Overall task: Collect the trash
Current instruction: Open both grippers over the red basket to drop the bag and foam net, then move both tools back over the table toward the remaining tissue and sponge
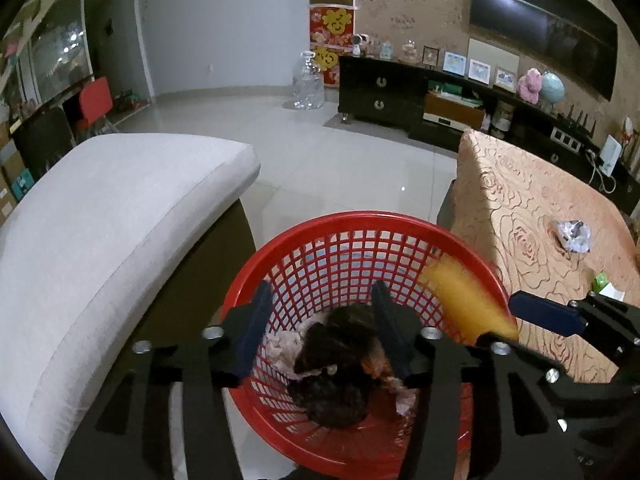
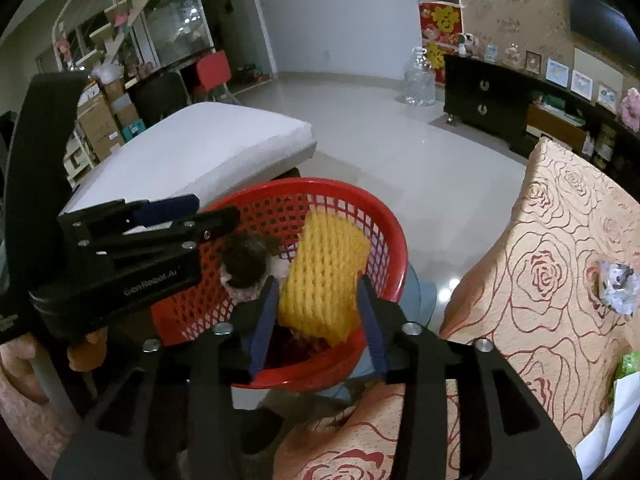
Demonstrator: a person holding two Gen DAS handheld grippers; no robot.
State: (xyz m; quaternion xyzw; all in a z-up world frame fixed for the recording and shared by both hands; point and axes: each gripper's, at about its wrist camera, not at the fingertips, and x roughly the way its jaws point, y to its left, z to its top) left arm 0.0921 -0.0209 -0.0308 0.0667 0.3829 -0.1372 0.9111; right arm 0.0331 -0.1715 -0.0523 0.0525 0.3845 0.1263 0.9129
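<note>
A: Where is the trash?

B: Most of it is in the red basket (image 1: 362,232), which stands on the floor between a white cushion (image 1: 120,216) and the bench (image 1: 532,208) with its rose-patterned cloth. A dark clump (image 1: 340,360) lies inside it on pale crumpled paper (image 1: 286,346).

A: And the left tool (image 1: 320,328)?

B: It hangs over the basket's mouth, jaws spread, with the dark clump seen between them. Nothing presses on the pads.

A: The right tool (image 2: 316,316)?

B: It is also above the basket, at the rim on the bench side. A yellow foam net (image 2: 324,276) sits between its fingers, blurred. The jaws stand apart, and the net seems loose rather than pinched, though the far finger is close against its edge.

A: Anything still out?

B: A crumpled wrapper (image 1: 574,234) lies on the bench cloth, well apart from both tools. A green and white scrap (image 2: 628,376) shows at the bench's near edge; I cannot tell what it is.
</note>
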